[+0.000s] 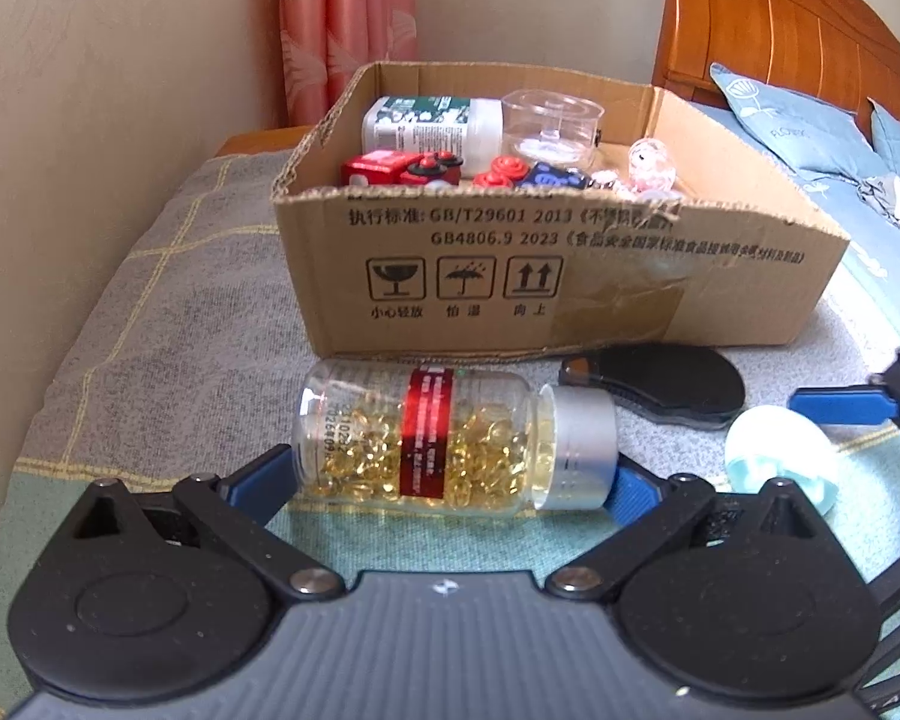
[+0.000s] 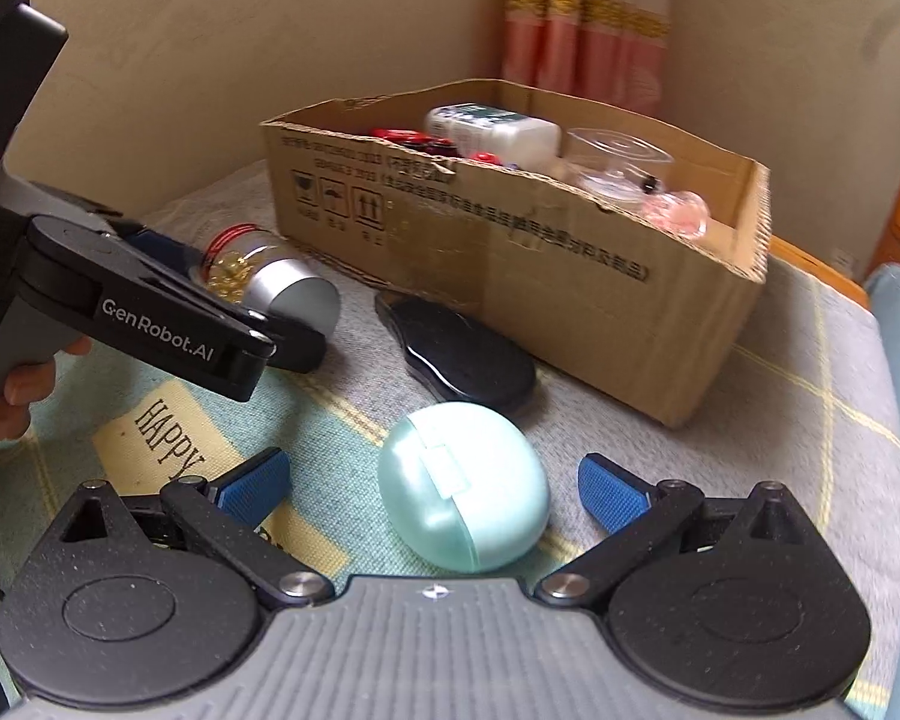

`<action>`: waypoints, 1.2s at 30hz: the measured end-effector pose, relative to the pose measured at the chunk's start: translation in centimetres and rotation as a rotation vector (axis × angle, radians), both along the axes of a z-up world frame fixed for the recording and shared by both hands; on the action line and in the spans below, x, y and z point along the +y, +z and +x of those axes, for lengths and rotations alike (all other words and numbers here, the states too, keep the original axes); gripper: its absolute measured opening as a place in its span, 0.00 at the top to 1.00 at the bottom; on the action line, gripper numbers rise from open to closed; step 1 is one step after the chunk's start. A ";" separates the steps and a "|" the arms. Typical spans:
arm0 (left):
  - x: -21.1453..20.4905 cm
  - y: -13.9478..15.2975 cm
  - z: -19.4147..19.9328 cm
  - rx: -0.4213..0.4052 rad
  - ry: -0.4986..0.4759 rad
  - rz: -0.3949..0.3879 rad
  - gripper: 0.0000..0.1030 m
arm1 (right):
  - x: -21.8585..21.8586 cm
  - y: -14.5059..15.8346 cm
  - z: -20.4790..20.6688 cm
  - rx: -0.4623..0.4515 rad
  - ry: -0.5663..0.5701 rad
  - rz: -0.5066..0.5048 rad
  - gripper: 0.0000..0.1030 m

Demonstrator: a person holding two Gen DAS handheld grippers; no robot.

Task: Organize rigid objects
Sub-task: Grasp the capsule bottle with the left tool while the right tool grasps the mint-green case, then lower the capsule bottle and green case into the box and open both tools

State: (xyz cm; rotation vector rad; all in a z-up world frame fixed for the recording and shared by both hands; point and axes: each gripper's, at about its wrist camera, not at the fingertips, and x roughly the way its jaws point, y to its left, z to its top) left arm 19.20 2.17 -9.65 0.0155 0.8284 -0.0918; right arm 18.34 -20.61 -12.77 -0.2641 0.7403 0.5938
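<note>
Left gripper [image 1: 450, 483] brackets a clear bottle [image 1: 444, 441], its ribbed blue pads at the glassy base and the brushed silver cap; whether they press or merely touch cannot be told. One such bottle shows, lying on its side on the checked woven blanket [image 1: 150, 324], long axis running left to right, cap pointing right, with small golden capsules inside and a red foil label band. Right gripper [image 2: 432, 483] spreads wide around one smooth mint-green egg-shaped case [image 2: 465, 489], blue textured pads clear of it on both sides. That case lies on the blanket with its hinge tab facing up. Just past it lies one glossy black oval case [image 2: 456, 354], flat, its long axis angled away toward the box. Behind both stands one corrugated cardboard box [image 1: 558, 276], open-topped with torn edges, printed with three handling symbols. Inside it lie a white bottle [image 1: 432, 126] on its side, a clear plastic cup [image 1: 552, 120], and red toy pieces [image 1: 402, 168].
</note>
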 end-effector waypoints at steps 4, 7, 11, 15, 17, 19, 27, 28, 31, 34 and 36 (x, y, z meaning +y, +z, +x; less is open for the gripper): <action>0.1 0.5 -0.3 -0.007 -0.003 -0.006 0.01 | 0.0 0.3 0.5 0.032 0.061 -0.022 0.00; 0.3 0.7 -0.4 -0.010 -0.005 -0.009 0.01 | -0.4 0.7 0.3 0.036 0.092 -0.029 0.09; 0.2 1.2 -0.3 -0.025 -0.022 0.011 0.01 | -0.8 1.1 0.3 0.045 0.104 -0.039 0.22; 0.1 1.4 -0.4 -0.036 -0.039 0.023 0.03 | -0.9 1.3 0.2 0.051 0.114 -0.053 0.31; 0.0 1.5 -0.5 -0.037 -0.048 0.021 0.04 | -0.8 1.3 0.2 0.049 0.119 -0.061 0.31; 0.0 1.6 -0.6 -0.036 -0.054 0.017 0.09 | -0.6 1.3 0.2 0.044 0.121 -0.066 0.31; 0.2 1.9 -1.1 -0.014 -0.078 -0.005 0.10 | -0.3 1.8 0.1 0.059 0.100 -0.097 0.43; 0.2 2.0 -1.1 -0.011 -0.082 -0.012 0.10 | -0.3 1.9 0.0 0.067 0.096 -0.094 0.43; 0.3 2.3 -1.4 -0.007 -0.097 -0.022 0.10 | -0.6 2.6 -0.1 0.076 0.092 -0.075 0.43; 0.5 3.0 -1.7 -0.009 -0.110 -0.024 0.10 | -1.0 3.8 -0.4 0.057 0.086 -0.070 0.43; 0.6 3.5 -1.9 -0.016 -0.116 -0.028 0.10 | -1.1 4.9 -0.4 0.037 0.087 -0.063 0.43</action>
